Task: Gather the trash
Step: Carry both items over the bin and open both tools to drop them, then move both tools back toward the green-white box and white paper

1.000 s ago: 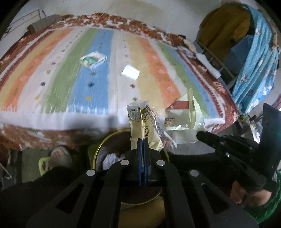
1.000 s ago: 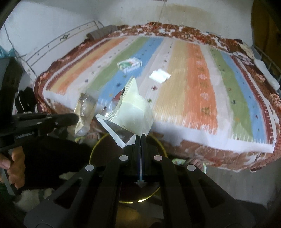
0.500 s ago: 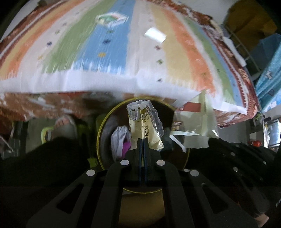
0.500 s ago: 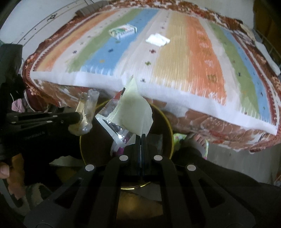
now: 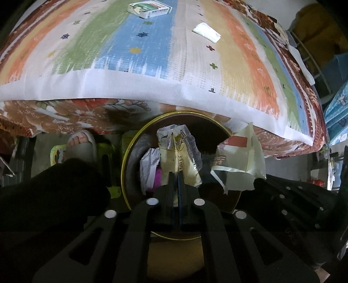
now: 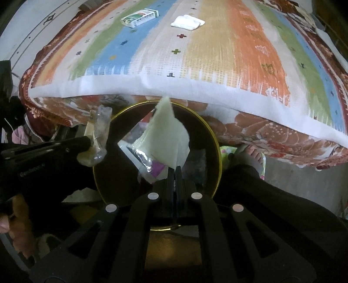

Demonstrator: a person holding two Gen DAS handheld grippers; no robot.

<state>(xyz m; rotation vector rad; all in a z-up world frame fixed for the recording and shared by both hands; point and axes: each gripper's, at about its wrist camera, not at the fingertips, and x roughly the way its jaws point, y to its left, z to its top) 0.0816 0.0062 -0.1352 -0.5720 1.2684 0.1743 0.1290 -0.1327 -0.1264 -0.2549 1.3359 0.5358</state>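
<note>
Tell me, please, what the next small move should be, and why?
Probably open both sets of jaws: the left gripper holds a clear wrapper and the right gripper a pale wrapper, both over the bin.

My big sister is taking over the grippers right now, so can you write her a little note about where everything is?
Left gripper: shut on a crumpled clear wrapper, held over the trash bin.
Right gripper: shut on a pale yellow wrapper, also above the bin.
Done: some trash already lies inside the bin.
Left: open both grippers to drop the wrappers, then fetch the green-and-white box and the folded white tissue from the striped bedspread.
</note>
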